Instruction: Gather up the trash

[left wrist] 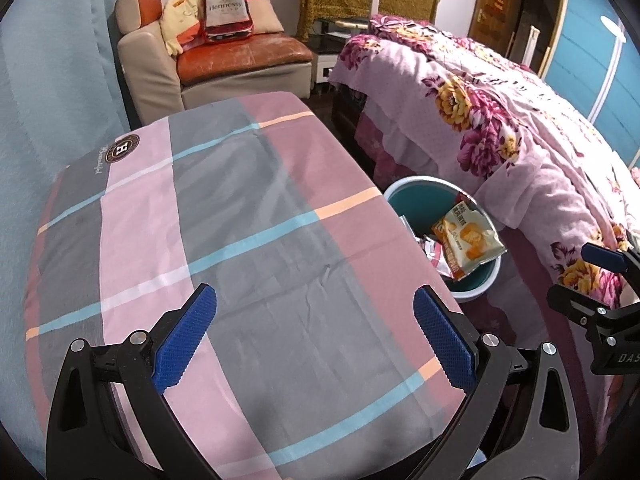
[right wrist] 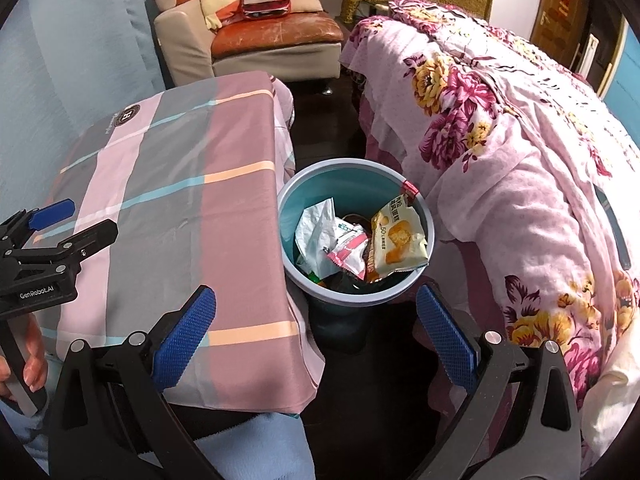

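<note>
Trash bin — filled, between desk and bed; both tongs empty.

Bin stands on the floor just beside the desk's right edge, the bed on its far side. Inside it: a yellow snack packet leaning on the bed-side rim, a pink wrapper, crumpled white paper. Right tongs hang spread directly before the bin, nearer of the two. Left tongs, also spread, hover over the bare desk cloth — the bin lies to their right. No loose trash shows on the desk; collection looks near done.
</note>
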The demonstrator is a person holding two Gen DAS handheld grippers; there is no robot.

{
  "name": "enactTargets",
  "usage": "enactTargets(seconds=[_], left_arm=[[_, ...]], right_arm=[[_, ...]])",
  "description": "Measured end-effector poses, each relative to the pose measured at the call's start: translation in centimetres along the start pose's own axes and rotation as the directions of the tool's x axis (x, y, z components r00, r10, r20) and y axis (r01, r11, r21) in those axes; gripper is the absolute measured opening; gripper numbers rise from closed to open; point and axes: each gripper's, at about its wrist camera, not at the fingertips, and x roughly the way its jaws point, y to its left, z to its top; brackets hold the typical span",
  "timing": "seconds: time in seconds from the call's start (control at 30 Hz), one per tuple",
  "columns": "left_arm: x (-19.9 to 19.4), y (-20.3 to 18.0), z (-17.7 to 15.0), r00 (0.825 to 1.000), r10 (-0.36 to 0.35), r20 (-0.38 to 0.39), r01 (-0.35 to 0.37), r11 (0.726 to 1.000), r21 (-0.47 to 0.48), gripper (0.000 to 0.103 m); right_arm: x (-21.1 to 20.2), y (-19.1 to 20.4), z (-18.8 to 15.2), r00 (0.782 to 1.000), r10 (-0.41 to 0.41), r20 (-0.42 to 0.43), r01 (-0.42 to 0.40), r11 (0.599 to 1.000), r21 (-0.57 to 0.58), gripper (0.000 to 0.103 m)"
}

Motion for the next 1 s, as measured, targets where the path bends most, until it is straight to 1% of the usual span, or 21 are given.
enactTargets(seconds=[0.27, 0.53, 0.73, 1.0], left_arm=[[-0.2, 0.1, -0.2, 1.000, 0.005, 0.011, -0.005, 1.000, -0.010, 0.099], [0.1, 0.6, -0.3, 1.000, -0.007, 0.016, 0.008, 1.000, -0.030, 0.099], [0.3, 1.0, -0.4, 0.999, 0.023, 0.033, -0.022, 0.999, -0.044, 0.099], [0.6, 1.3, -0.3, 0.998, 0.044, 0.039, -0.042, 0.998, -0.049, 0.099]], right_arm=[[0.0, 0.5, -0.1, 1.000, 0.008, 0.000, -0.008, 1.000, -0.003, 0.096], [0.4, 0.8, 0.1, 1.000, 0.018, -0.003, -0.018, 1.000, 0.003, 0.096], [1.0, 0.9, 0.5, 1.000, 0.023, -0.013, -0.023, 1.000, 0.007, 0.096], [1.9, 1.0, 0.9, 0.999, 0.025, -0.030, -0.025, 1.000, 0.009, 0.096]])
